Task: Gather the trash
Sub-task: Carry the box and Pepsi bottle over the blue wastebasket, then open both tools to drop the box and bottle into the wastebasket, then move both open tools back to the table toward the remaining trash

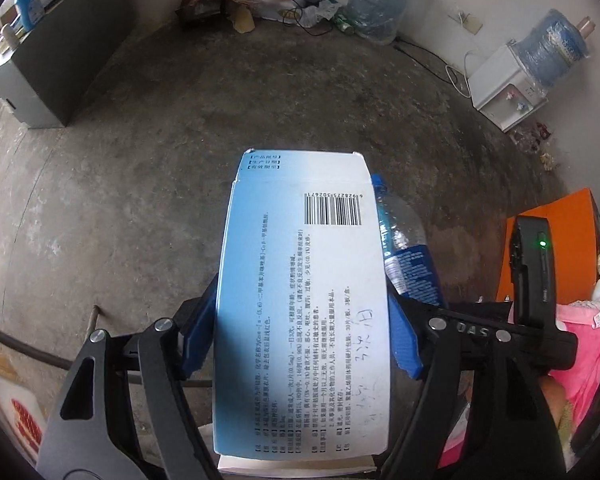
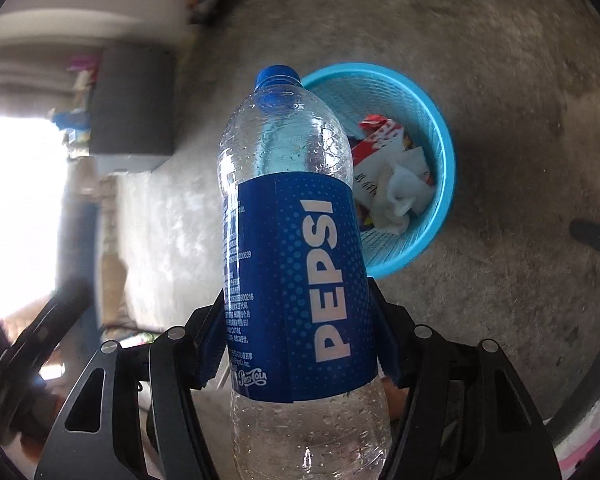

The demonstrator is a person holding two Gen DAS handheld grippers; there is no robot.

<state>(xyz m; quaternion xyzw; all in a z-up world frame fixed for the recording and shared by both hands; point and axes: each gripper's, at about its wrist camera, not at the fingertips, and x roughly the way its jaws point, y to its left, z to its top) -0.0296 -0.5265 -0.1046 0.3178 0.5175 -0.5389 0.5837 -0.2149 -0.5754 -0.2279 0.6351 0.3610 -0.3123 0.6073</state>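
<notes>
over the round blue plastic mesh basket (image 2: 440,128), part full at two o'clock, right gripper (image 2: 296,344) clamps an empty clear pepsi bottle (image 2: 292,240); left gripper (image 1: 300,336) pinches a flat blue-white medicine carton (image 1: 304,300); neither is dropped yet.

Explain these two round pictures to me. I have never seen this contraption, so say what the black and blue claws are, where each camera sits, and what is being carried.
A person holds two hand-held grippers, each with a fisheye camera looking along its fingers. The left view shows the left gripper clamping a blue and white medicine box above a concrete floor. The right view shows the right gripper clamping an empty Pepsi bottle. Behind the bottle a blue wastebasket stands on the floor, already holding wrappers and crumpled paper.
</notes>
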